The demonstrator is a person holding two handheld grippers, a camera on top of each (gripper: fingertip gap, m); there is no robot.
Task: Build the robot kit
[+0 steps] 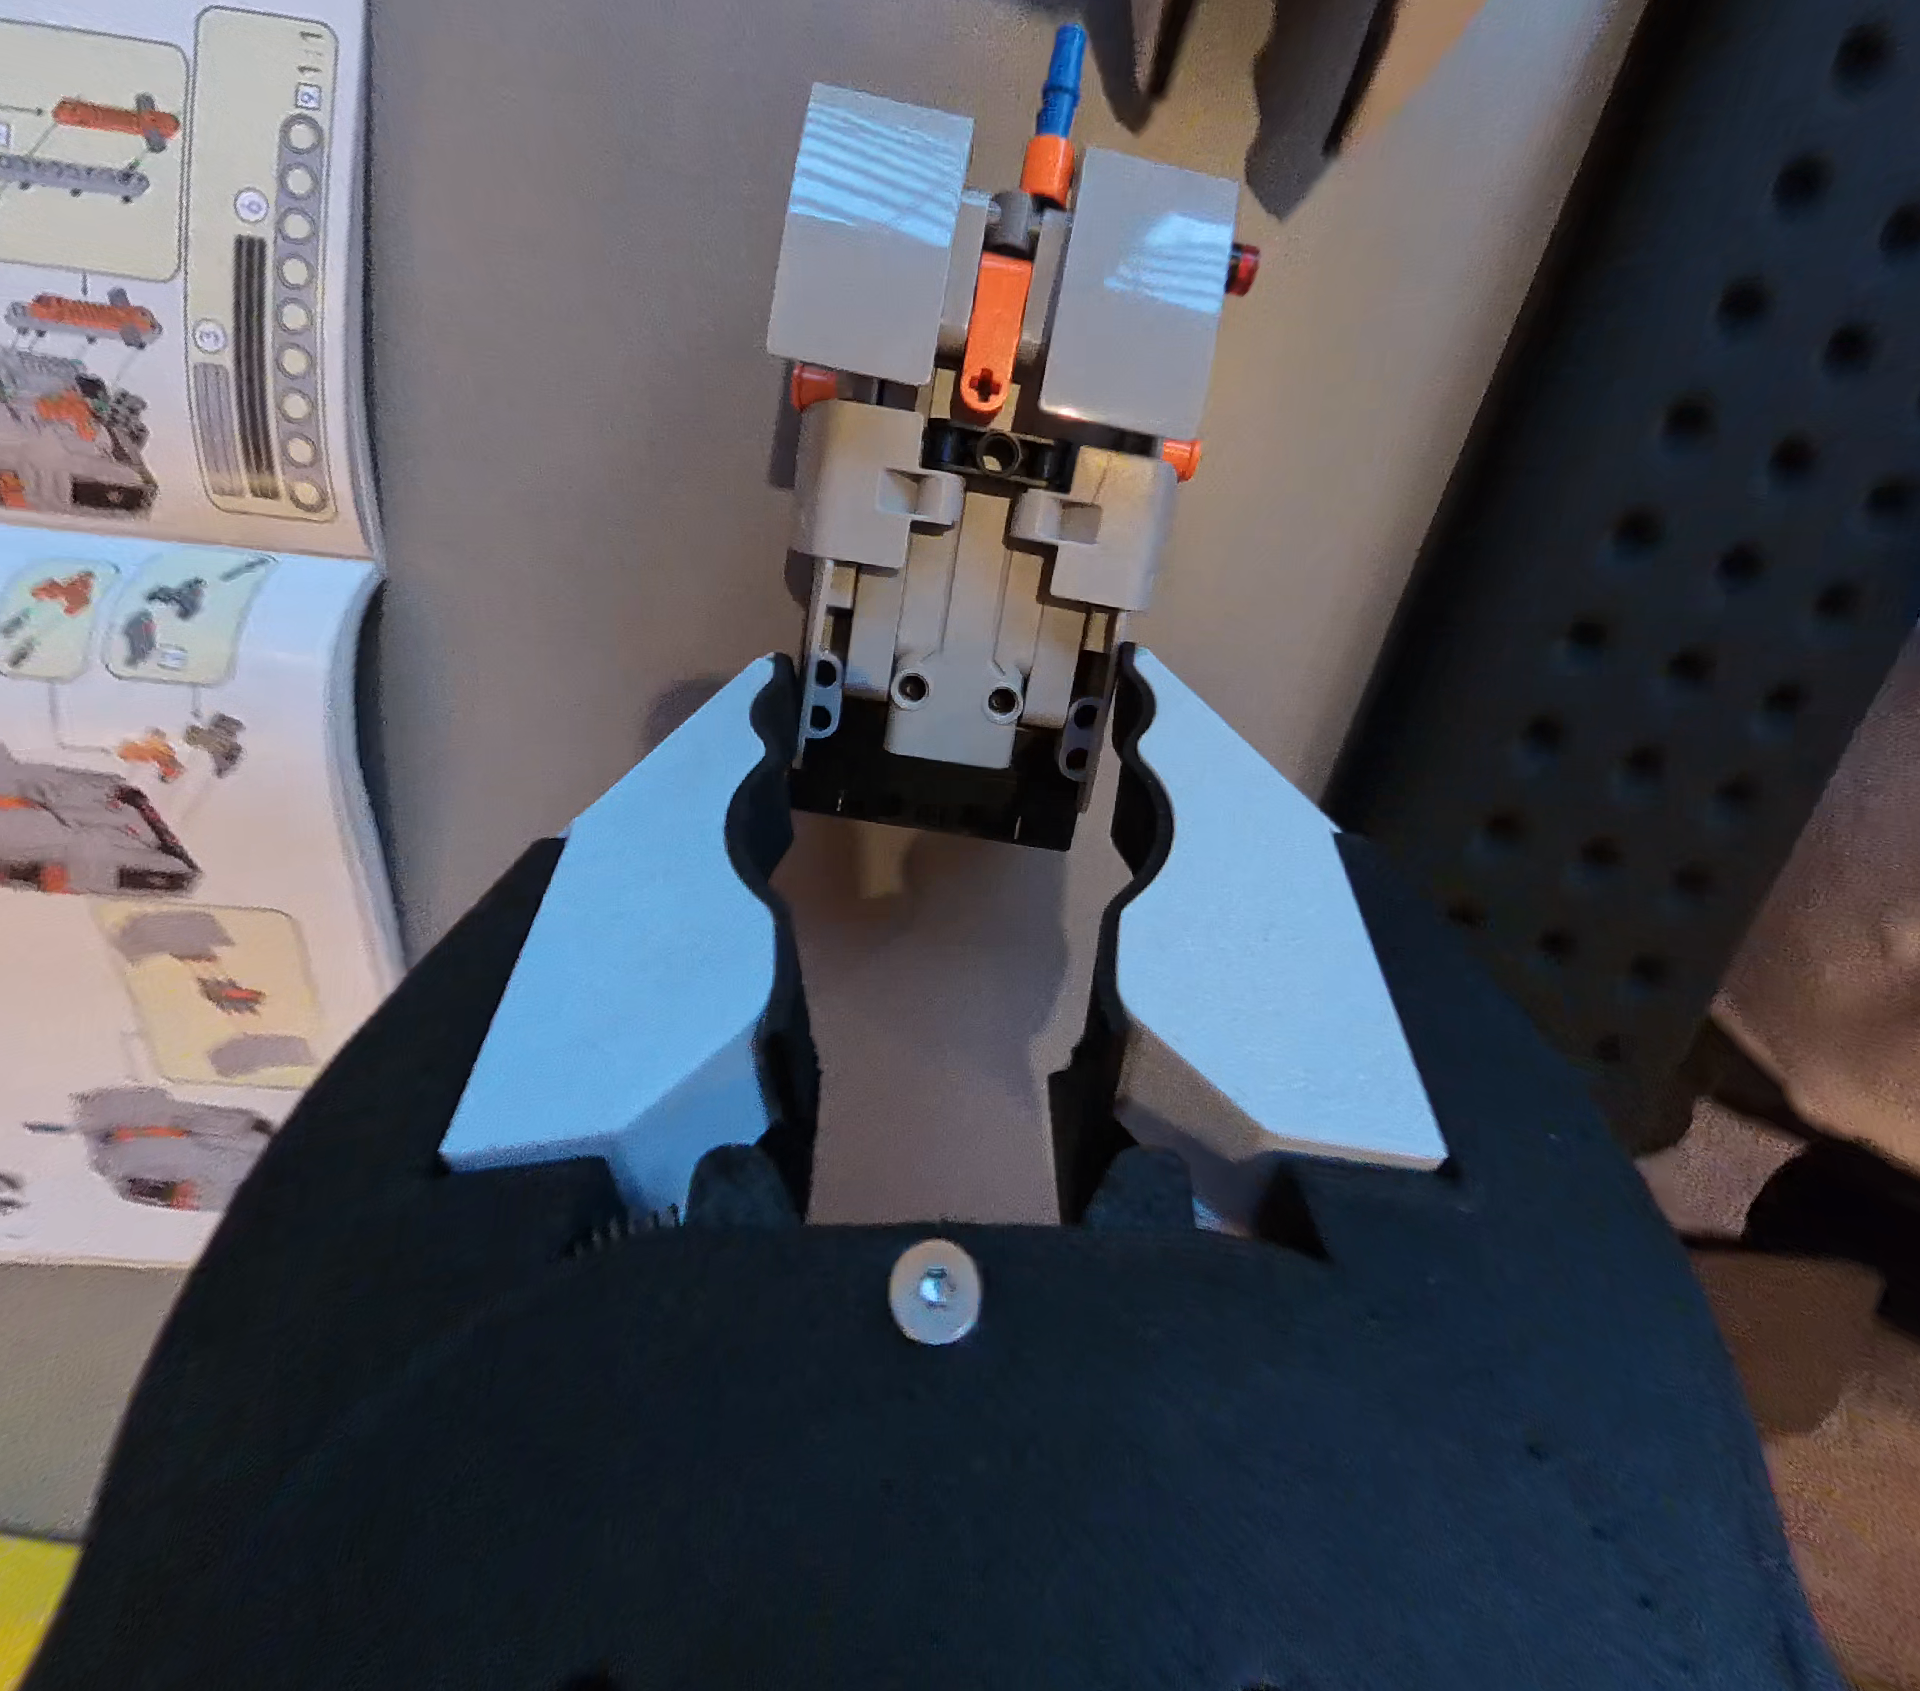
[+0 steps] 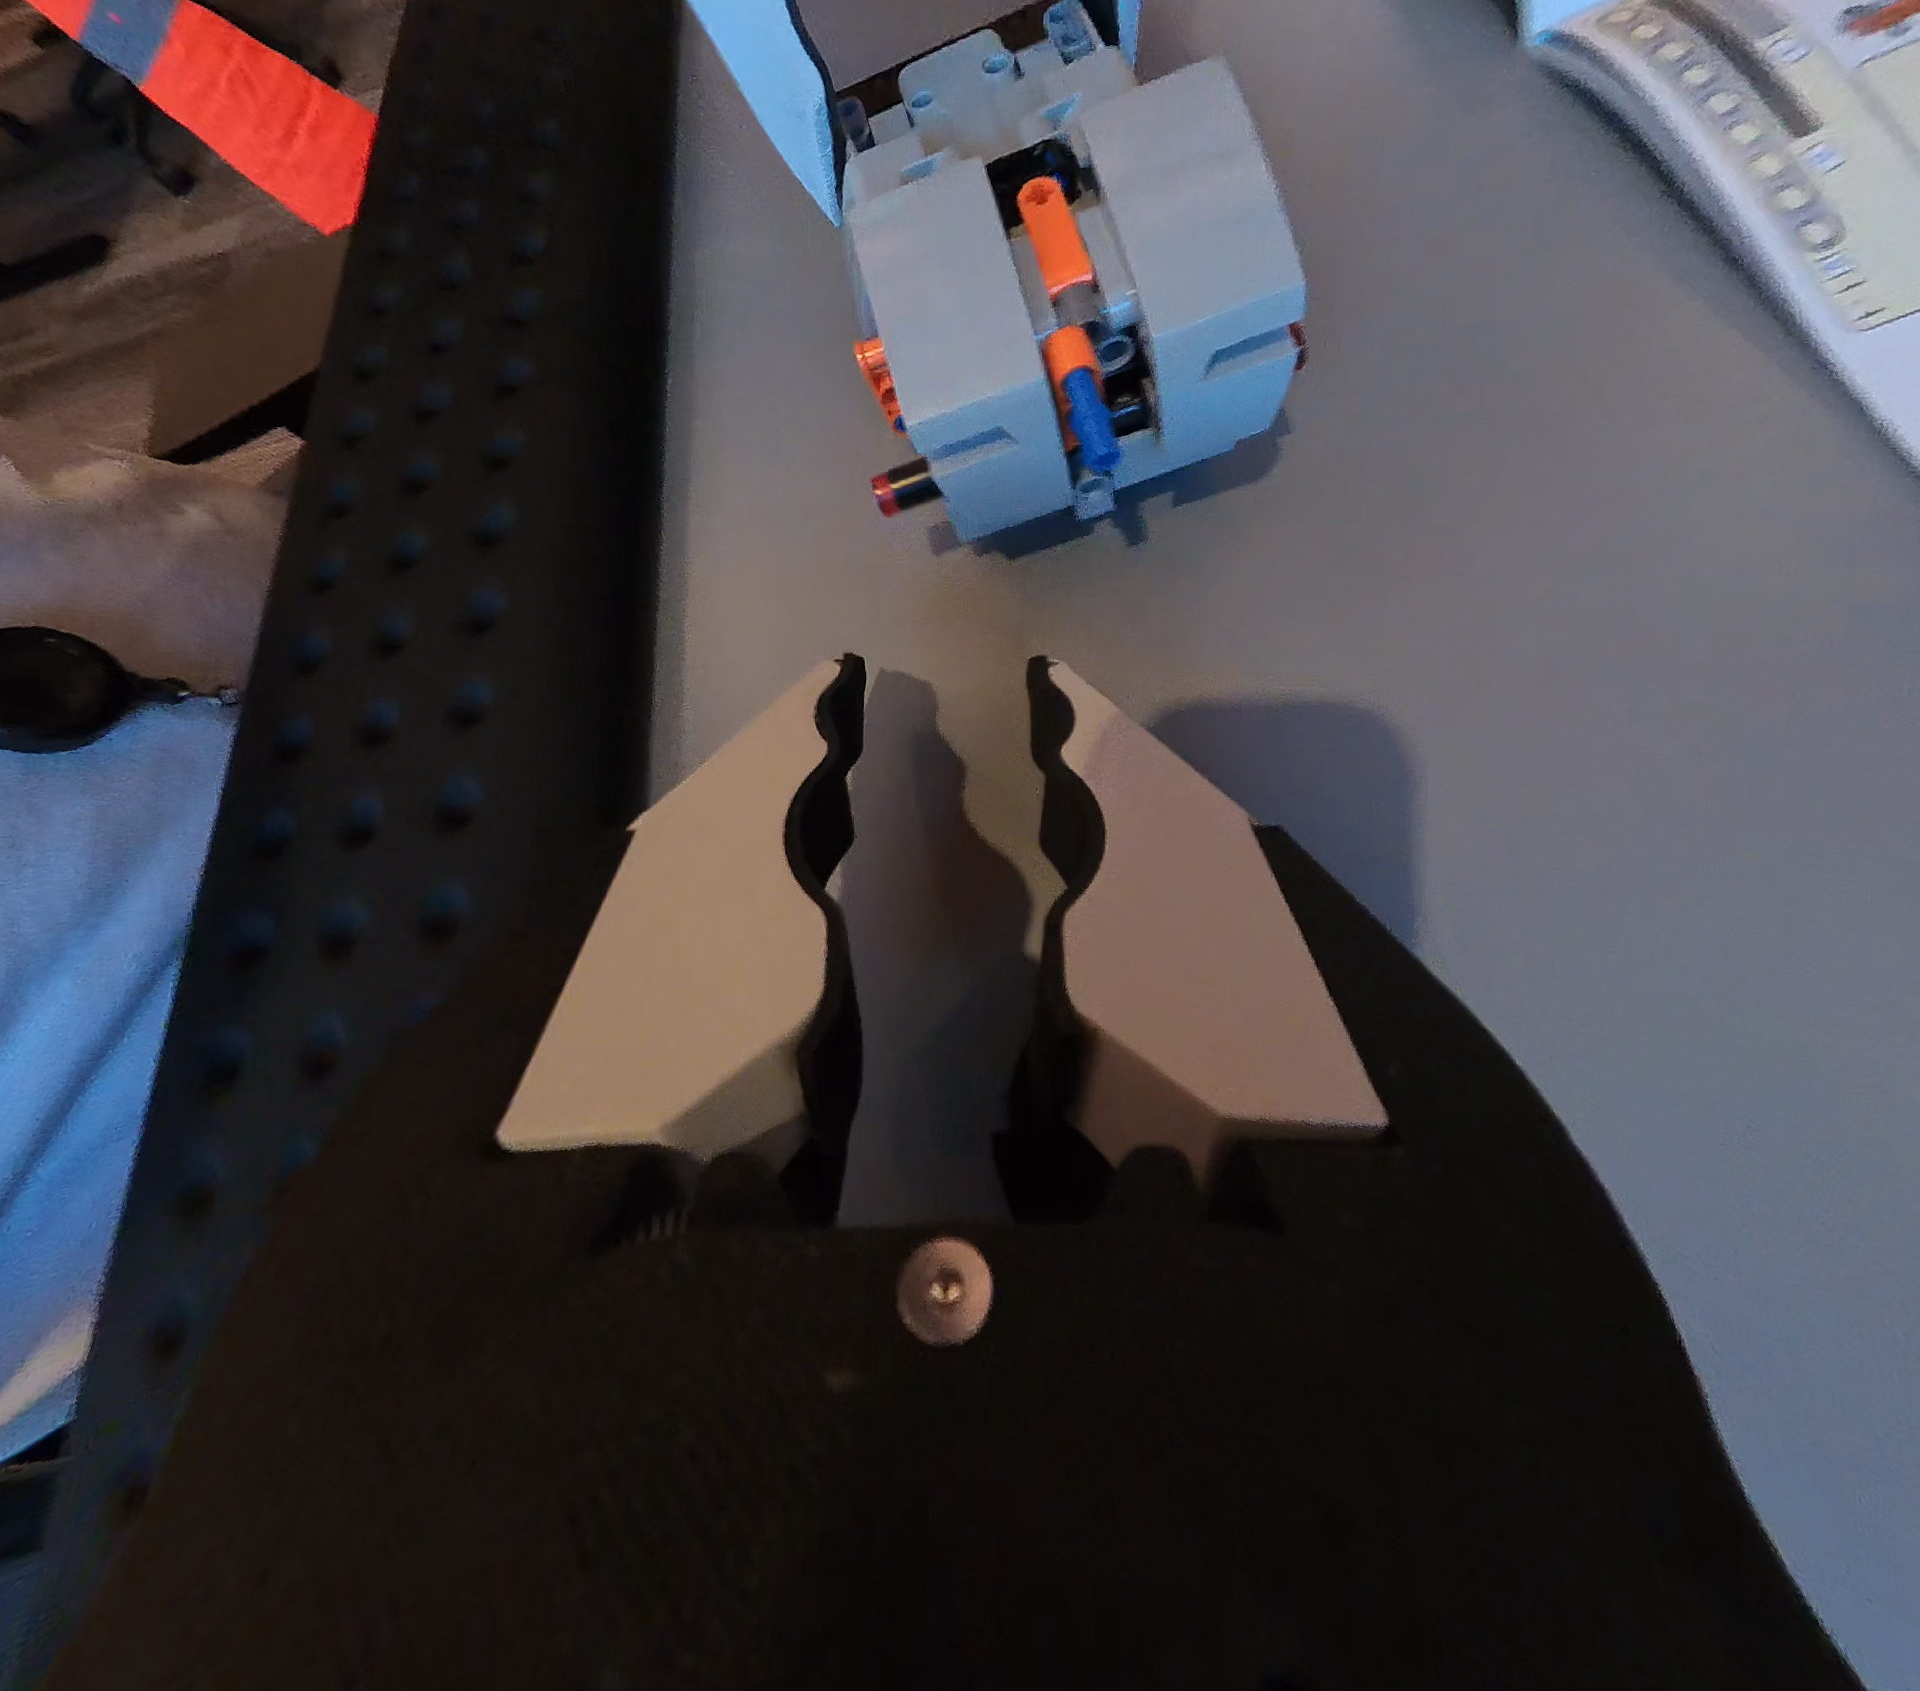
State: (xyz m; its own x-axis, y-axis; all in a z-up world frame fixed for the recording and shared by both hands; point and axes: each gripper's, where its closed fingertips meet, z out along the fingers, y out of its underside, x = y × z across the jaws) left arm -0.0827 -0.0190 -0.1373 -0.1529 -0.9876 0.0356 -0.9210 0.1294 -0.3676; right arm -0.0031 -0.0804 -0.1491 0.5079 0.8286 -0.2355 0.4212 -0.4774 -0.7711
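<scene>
Grey brick model [image 1: 987, 519] in left tongs [image 1: 951, 706]; right tongs [image 2: 945, 675] narrowly parted, empty; booklet [image 1: 177, 394] beside.

The only print stands on the open instruction booklet [image 1: 187, 353] lying on the grey table [image 1: 582, 291] at the left of the left wrist view, small digits in circles and boxes beside its part diagrams, too blurred to make out.
</scene>
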